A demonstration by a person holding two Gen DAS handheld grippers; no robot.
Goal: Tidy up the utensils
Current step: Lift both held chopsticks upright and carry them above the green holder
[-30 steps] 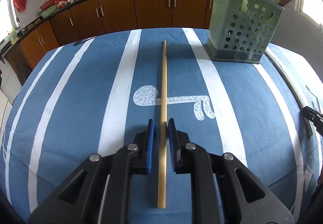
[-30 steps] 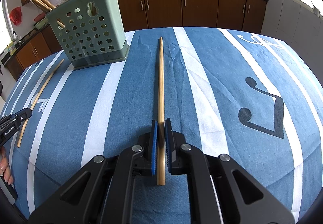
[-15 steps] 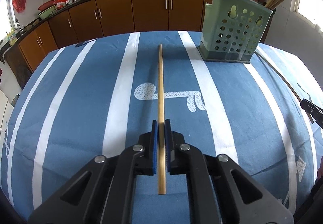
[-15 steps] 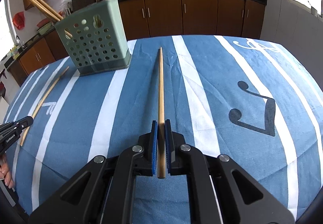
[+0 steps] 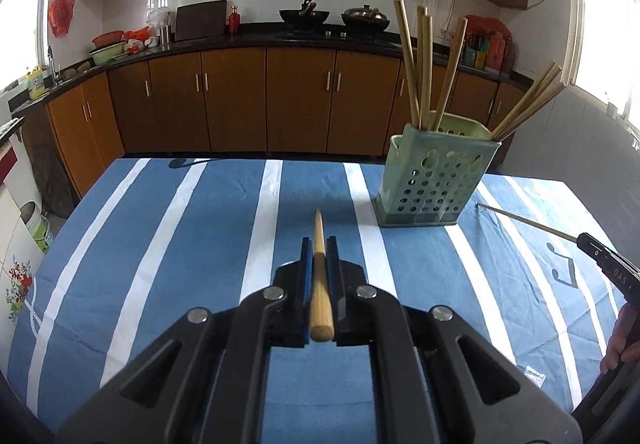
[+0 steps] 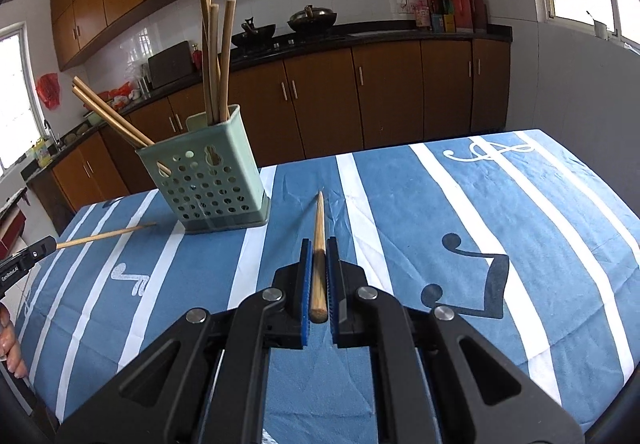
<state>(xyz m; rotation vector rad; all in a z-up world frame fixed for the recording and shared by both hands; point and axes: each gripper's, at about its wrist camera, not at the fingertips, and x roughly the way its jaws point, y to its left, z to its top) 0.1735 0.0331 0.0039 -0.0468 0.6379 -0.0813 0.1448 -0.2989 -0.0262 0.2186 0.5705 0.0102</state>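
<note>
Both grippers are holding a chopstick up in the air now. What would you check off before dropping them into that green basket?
1. Left gripper jaws clamp the left chopstick: ok.
2. Right gripper jaws clamp the right chopstick: ok.
3. Both chopsticks lifted clear of the blue striped tablecloth: ok.
4. Green basket stands upright: ok.
5. Room left among the chopsticks already in the basket: cannot tell.
6. Held chopsticks tipped to drop in: not ok, they point forward.
</note>
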